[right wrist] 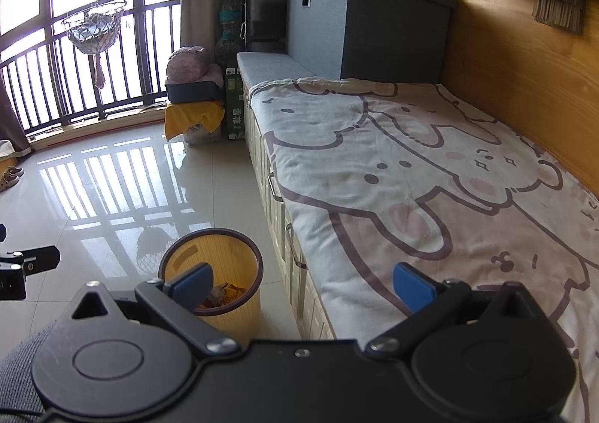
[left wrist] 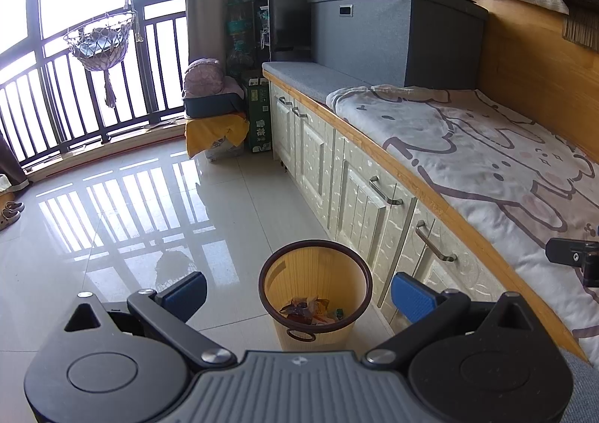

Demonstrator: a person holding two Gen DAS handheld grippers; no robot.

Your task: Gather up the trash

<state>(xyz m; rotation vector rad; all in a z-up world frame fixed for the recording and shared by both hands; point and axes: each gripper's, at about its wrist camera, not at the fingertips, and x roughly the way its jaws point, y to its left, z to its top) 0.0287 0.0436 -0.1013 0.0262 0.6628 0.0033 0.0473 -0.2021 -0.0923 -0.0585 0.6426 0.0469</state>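
Note:
A yellow waste bin (left wrist: 315, 269) with a dark rim stands on the tile floor beside the cabinets, with crumpled wrappers (left wrist: 310, 310) at its bottom. My left gripper (left wrist: 299, 292) hovers above and in front of the bin, open, with nothing between its blue pads. In the right wrist view the same bin (right wrist: 239, 295) sits low at the left, with wrappers (right wrist: 222, 294) showing inside. My right gripper (right wrist: 303, 284) is open and empty, spanning from the bin to the blanket edge. No loose trash shows on the blanket or floor.
A bench bed with a cartoon-print blanket (right wrist: 411, 168) runs along the right, over white cabinets with metal handles (left wrist: 385, 191). A grey storage box (left wrist: 397, 30) stands at its far end. Glossy tile floor (left wrist: 131, 217) stretches left to a railed window (left wrist: 75, 86). Boxes and shelves crowd the far corner.

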